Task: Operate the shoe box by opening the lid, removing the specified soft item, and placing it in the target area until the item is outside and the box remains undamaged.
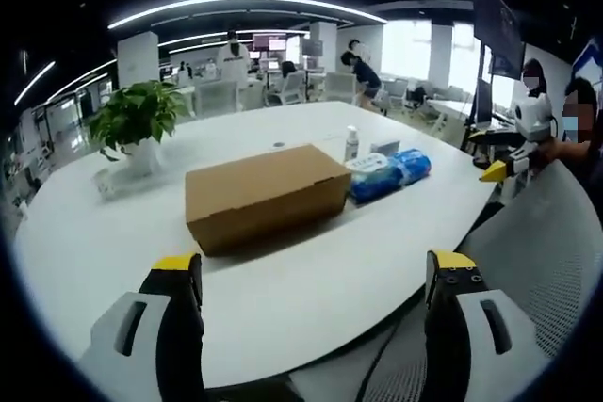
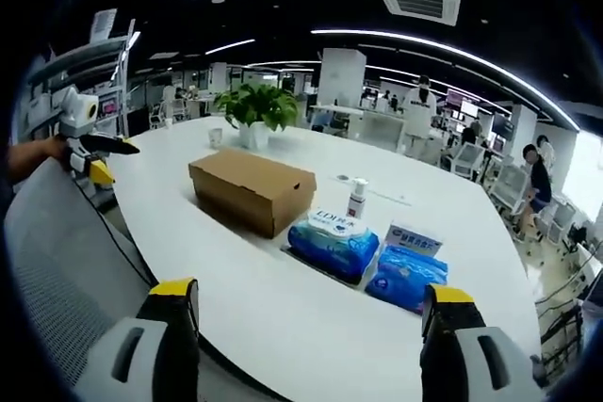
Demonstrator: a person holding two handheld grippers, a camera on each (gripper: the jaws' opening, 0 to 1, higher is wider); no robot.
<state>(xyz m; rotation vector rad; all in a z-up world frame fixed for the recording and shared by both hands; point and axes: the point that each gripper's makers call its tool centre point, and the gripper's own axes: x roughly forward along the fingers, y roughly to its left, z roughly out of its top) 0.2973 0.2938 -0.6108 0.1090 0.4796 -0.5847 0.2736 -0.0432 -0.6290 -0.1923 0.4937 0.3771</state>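
The brown cardboard shoe box (image 1: 267,197) lies on the white table (image 1: 113,251) with its lid down; what is inside is hidden. My left gripper (image 1: 315,270) is open, its yellow-tipped jaws wide apart at the table's near edge, well short of the box. From the other side the box (image 2: 250,190) is seen end-on. My right gripper (image 2: 309,294) is open too, hovering over the table edge (image 2: 236,327) away from the box. Each gripper appears in the other's view: the right gripper (image 1: 509,168) at the far right, the left gripper (image 2: 89,152) at the far left.
Two blue wipe packs (image 2: 334,242) (image 2: 407,275) and a small white bottle (image 2: 357,198) lie beside the box. A potted plant (image 1: 138,120) stands toward the table's far side. A grey mesh chair (image 1: 556,261) is at the table's edge. People and desks fill the office behind.
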